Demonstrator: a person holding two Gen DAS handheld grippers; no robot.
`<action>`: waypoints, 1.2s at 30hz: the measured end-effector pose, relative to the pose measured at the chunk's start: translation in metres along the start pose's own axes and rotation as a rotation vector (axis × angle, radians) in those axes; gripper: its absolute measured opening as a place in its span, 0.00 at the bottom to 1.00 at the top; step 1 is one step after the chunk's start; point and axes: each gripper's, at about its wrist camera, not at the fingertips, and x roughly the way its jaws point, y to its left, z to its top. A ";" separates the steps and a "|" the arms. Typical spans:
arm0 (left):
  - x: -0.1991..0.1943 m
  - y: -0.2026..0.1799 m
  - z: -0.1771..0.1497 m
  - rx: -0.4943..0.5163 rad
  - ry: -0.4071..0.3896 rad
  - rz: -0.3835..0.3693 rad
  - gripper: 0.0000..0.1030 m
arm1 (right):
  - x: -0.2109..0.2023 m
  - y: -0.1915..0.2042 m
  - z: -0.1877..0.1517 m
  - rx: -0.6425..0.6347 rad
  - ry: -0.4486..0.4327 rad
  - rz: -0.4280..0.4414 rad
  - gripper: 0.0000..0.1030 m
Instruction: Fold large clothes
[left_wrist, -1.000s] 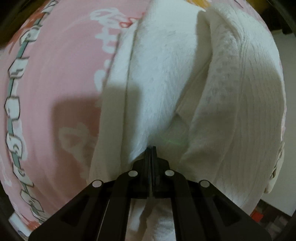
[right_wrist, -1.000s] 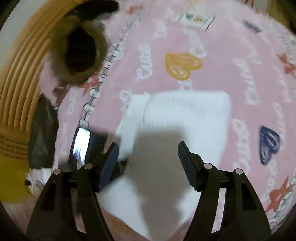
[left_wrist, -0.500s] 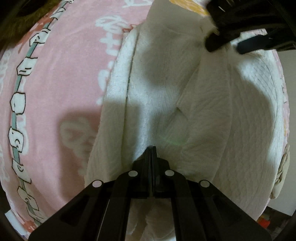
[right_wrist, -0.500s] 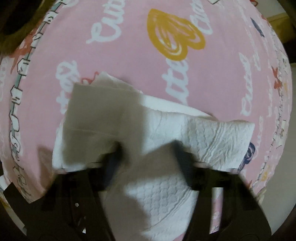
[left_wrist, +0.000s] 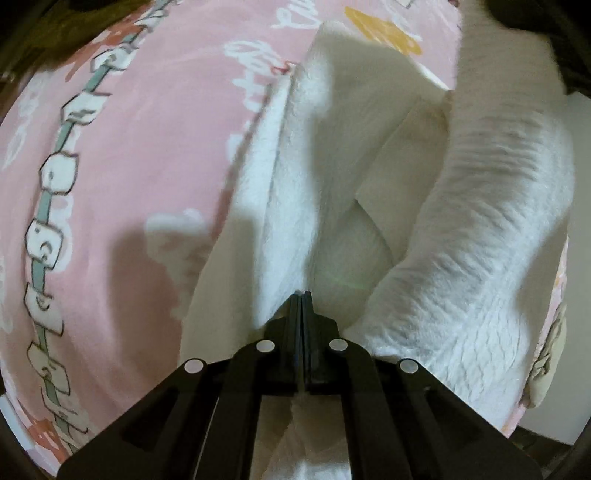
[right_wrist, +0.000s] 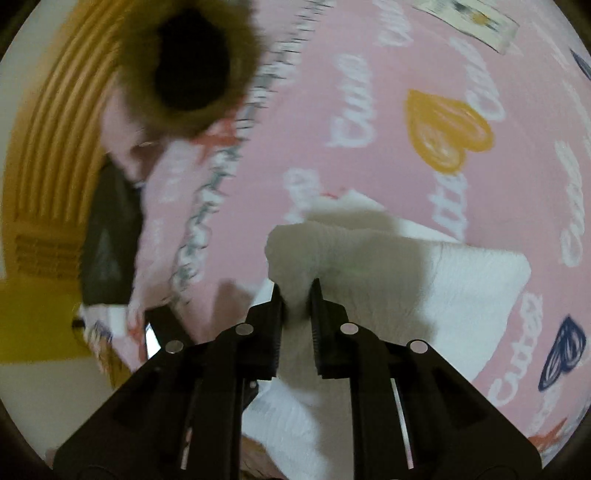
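Pink bed sheet (right_wrist: 369, 92), white script partly reads "Cutte" | left gripper (left_wrist: 302, 295) clamped on white garment (left_wrist: 332, 184) | right gripper (right_wrist: 295, 288), just closing, pinches its fold.

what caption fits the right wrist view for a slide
Right gripper, jaws just closing, pinches a raised fold of the white garment on the pink printed bedspread.

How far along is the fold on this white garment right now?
Done: the white garment already lies as a partly folded stack on the pink bedspread. In hand: the left gripper is shut on one fold; the right gripper has just been closing on a bunched edge. Left: lay that flap over and flatten.
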 end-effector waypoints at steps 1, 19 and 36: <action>-0.005 0.004 -0.003 -0.010 -0.005 -0.001 0.02 | -0.002 0.005 0.001 -0.018 -0.005 0.009 0.13; -0.019 -0.016 -0.031 -0.318 -0.083 -0.279 0.03 | 0.140 0.025 0.065 -0.137 0.302 -0.072 0.13; -0.012 -0.009 -0.047 -0.293 -0.066 0.028 0.03 | -0.002 -0.018 -0.055 -0.087 -0.018 -0.054 0.19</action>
